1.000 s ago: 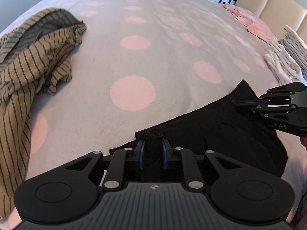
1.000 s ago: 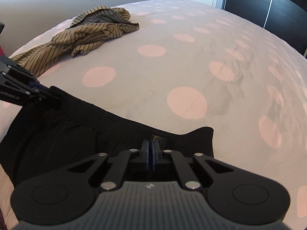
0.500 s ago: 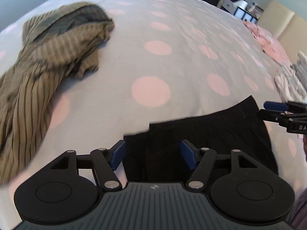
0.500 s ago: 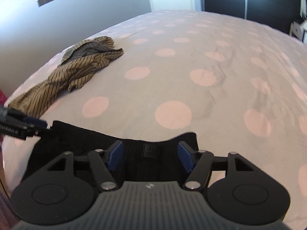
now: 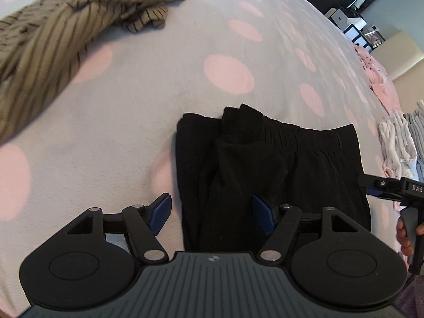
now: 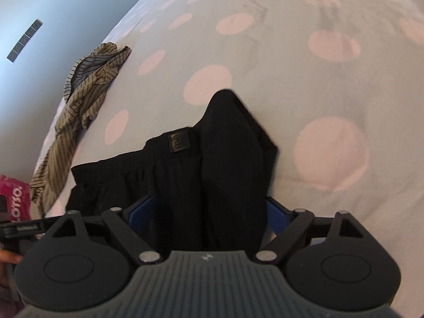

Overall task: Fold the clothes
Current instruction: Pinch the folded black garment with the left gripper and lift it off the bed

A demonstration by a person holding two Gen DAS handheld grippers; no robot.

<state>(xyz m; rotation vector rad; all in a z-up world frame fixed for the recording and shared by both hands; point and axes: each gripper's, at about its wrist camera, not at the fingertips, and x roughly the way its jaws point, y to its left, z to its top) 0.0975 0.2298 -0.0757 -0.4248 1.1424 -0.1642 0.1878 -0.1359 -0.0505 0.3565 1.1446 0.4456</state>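
Black shorts [image 5: 278,164] lie folded on the bed cover [image 5: 132,132], white with pink dots, elastic waistband away from the person. A small square label shows on the waistband in the right wrist view. Left gripper [image 5: 212,216]: jaws apart, blue pads clear of the cloth, one edge of the shorts between them. Right gripper [image 6: 209,212]: jaws opening, a raised fold of the shorts between the pads, not pinched. Striped tan garment [image 5: 74,18] lies crumpled, well apart. Pale folded clothes [image 5: 400,143] sit at the far right edge.
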